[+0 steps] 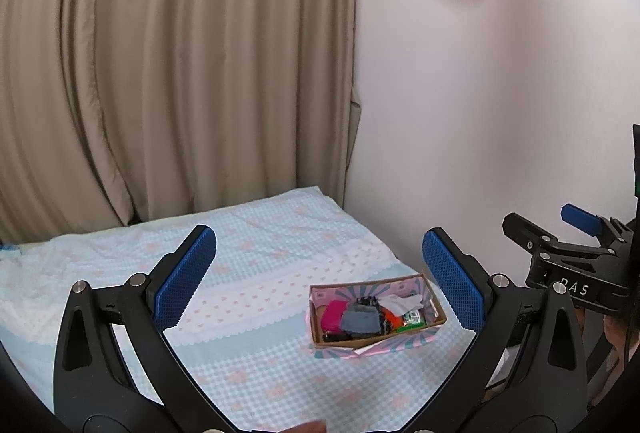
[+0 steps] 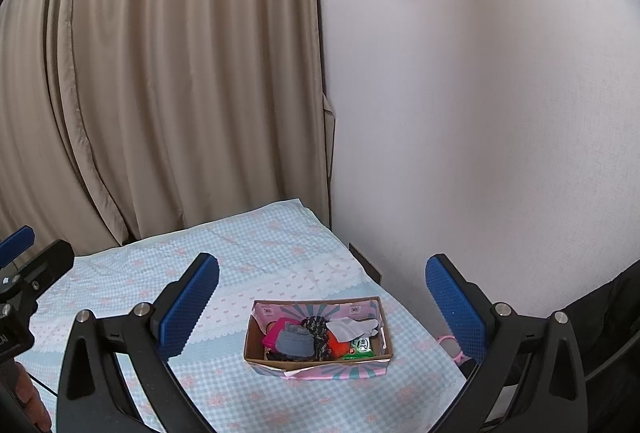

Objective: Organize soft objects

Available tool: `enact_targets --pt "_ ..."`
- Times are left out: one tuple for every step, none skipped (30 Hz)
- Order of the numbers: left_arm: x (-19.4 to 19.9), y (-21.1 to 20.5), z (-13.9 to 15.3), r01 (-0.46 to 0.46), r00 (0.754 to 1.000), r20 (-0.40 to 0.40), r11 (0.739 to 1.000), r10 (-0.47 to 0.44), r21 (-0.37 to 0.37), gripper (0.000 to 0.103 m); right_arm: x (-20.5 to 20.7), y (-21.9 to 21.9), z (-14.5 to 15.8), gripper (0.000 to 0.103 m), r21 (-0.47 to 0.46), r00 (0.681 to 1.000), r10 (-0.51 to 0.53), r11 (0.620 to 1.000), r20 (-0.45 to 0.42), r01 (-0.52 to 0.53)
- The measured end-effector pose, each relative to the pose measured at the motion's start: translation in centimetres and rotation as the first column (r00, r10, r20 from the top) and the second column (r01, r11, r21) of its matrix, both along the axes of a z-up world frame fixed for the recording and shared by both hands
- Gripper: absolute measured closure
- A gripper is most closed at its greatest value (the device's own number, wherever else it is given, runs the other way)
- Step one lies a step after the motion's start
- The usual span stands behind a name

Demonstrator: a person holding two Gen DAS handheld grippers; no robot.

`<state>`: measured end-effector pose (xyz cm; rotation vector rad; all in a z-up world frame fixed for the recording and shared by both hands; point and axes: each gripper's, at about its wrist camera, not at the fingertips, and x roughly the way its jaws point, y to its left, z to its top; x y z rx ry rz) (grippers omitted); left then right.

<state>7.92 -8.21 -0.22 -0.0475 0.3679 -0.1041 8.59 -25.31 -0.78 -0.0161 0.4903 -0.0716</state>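
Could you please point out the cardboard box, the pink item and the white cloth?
cardboard box (image 2: 256, 350): right wrist view, left wall.
pink item (image 2: 275, 335): right wrist view, top face.
white cloth (image 2: 349, 327): right wrist view, middle.

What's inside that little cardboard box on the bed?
The box holds a pink pouch, grey cloth, white cloth, an orange item and a green packet. Anything beneath them is covered.

"DAS" on right tongs (image 1: 576, 233) body; nothing else legible.
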Motion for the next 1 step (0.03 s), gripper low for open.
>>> enact_targets --pt "-0.03 0.01 0.00 -0.002 1.000 0.003 1.000 0.002 0.000 0.000 0.05 0.10 0.00 0.000 -0.001 1.000 0.000 1.000 -0.002 0.000"
